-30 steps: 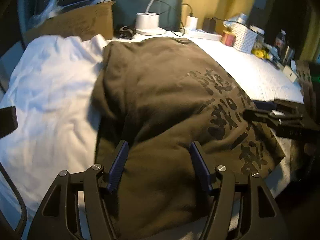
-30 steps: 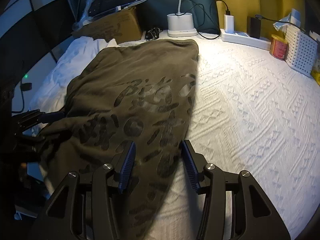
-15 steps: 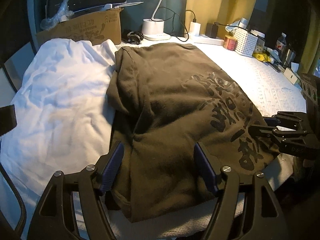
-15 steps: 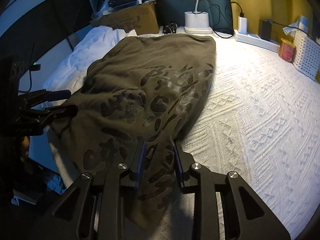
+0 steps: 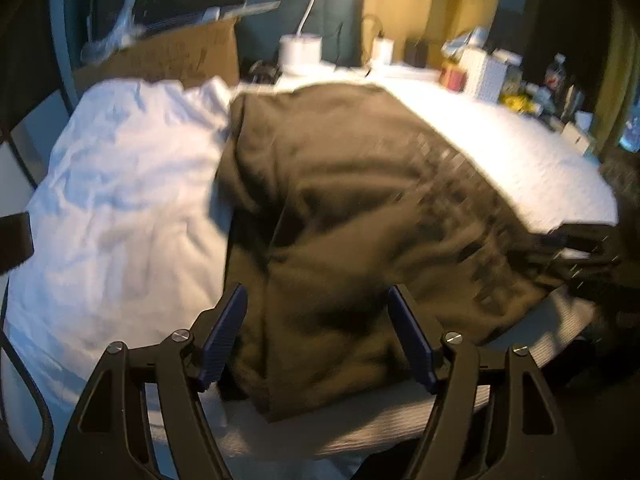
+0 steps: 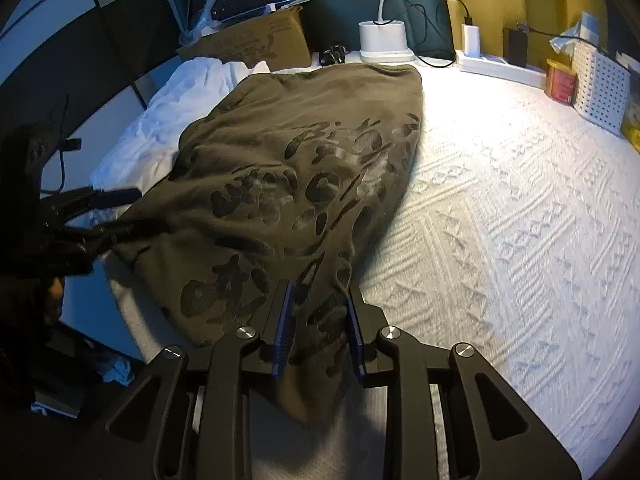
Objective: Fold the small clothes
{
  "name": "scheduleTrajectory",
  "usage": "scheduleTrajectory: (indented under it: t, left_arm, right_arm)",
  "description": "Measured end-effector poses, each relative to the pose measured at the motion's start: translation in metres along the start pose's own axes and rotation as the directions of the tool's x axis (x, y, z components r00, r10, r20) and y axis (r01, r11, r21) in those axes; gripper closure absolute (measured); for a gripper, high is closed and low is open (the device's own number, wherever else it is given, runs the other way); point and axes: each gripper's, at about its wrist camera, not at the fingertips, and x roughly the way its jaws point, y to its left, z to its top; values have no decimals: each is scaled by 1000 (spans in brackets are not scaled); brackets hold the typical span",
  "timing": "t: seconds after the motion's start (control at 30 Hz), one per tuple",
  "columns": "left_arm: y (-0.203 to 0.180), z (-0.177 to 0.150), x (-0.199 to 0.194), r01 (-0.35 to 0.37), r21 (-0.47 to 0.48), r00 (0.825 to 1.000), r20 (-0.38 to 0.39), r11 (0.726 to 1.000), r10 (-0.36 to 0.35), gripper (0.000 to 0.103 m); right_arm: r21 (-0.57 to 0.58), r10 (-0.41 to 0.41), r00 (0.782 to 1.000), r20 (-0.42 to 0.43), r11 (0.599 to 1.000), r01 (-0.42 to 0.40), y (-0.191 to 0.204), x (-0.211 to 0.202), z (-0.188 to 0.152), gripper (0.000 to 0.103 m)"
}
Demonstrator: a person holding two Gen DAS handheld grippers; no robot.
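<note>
An olive shirt point(image 6: 288, 184) with a dark print lies bunched on a white knit cover point(image 6: 500, 240), its near hem drooping over the edge toward the right tongs point(image 6: 318, 300). Those tongs are clamped on a fold of that hem, the 2 blue pads point(image 6: 282, 320) pressed into the cloth from either side.

The left tongs point(image 5: 318, 320) stand spread wide over the shirt's point(image 5: 360, 220) other near corner, cloth between the 2 pads point(image 5: 224, 332) but touching neither so far as the blurred left view shows. Left of these tongs a crumpled white garment point(image 5: 120, 208) lies beside the shirt, its edge tucked against or under the olive cloth; which, the blur hides. In the right view the left tongs point(image 6: 116, 216) appear at the shirt's far-left edge.

Ahead of both tongs, past the shirt, a cardboard box point(image 6: 256, 44) sits at the back, with a white lamp base point(image 6: 382, 40) beside it. To the right of the right tongs, well apart, a power strip point(image 6: 500, 68), a red tin point(image 6: 561, 86) and a white perforated basket point(image 6: 600, 88) line the back edge.
</note>
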Motion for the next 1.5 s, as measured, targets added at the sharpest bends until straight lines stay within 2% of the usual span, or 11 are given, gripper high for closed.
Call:
scheduleTrajectory:
  t: [0.1,0.13,0.17,0.2,0.4,0.67,0.73,0.83,1.1,1.37,1.5]
  left_arm:
    - [-15,10,-10,23,30,998,51,999,-25,30]
    - [-20,13,-11,23,41,998,59,999,-26,30]
    - [-24,16,-10,17,44,998,63,999,-20,28]
    - [-26,18,-9,17,46,998,63,999,-19,24]
    - [-50,33,3,33,76,998,45,997,-37,21]
    - [-84,55,10,32,118,996,81,993,-42,21]
    - [-92,60,11,38,127,995,89,991,-50,19]
    - [-105,68,14,60,133,992,103,989,-74,11]
    - [-128,89,17,77,144,984,146,987,-99,10]
    - [-138,113,8,82,127,976,192,988,-105,10]
    - [-145,124,0,60,141,969,228,988,-91,10]
  right_arm:
    - [0,12,1000,-3,1000,-12,-2,-5,-1,61]
    - [4,7,1000,8,1000,-7,-3,-8,-1,45]
    - [6,6,1000,21,1000,-7,-4,-11,-2,35]
    - [8,6,999,37,1000,-6,-6,-15,-1,33]
    - [42,-23,997,70,999,20,-24,-32,2,33]
    - [93,-68,993,93,994,59,-58,-52,6,33]
    - [107,-81,992,99,992,71,-67,-57,7,33]
    - [125,-98,989,110,989,84,-78,-64,8,33]
    - [172,-153,979,137,977,129,-110,-88,16,33]
    - [205,-221,954,203,962,179,-131,-123,24,33]
    - [209,-256,938,235,955,209,-139,-141,29,33]
